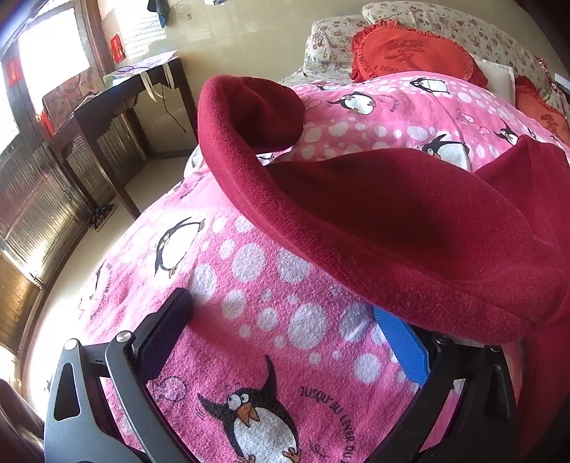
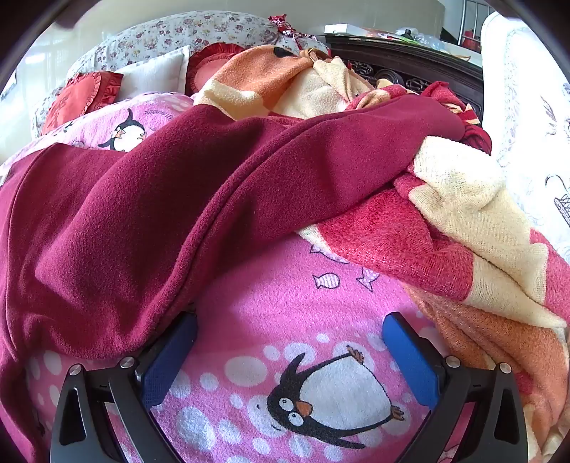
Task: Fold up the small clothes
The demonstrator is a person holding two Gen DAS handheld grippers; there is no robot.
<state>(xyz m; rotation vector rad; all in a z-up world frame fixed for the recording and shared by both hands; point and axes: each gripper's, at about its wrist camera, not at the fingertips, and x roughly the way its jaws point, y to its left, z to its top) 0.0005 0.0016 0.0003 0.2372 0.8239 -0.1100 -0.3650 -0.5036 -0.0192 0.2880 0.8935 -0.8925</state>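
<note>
A dark red fleece garment [image 1: 409, 220] lies spread on the pink penguin blanket [image 1: 249, 285], one rolled end curling up at the far left. My left gripper [image 1: 281, 306] is open just above the blanket. Its blue right pad [image 1: 402, 345] sits under the garment's near hem, and its left finger stands clear of the cloth. In the right wrist view the same garment [image 2: 160, 199] fills the left and middle. My right gripper [image 2: 288, 320] is open, with only the penguin blanket [image 2: 285, 302] between its fingers. The garment's edge drapes over its left finger [image 2: 171, 352].
A crumpled red, cream and orange towel blanket [image 2: 463, 231] is heaped on the right, touching the garment. Red frilled cushions [image 1: 413, 53] and floral pillows [image 2: 178, 32] lie at the head of the bed. A dark wooden table [image 1: 117, 103] stands off the bed's left side, and dark carved furniture [image 2: 402, 67] stands behind.
</note>
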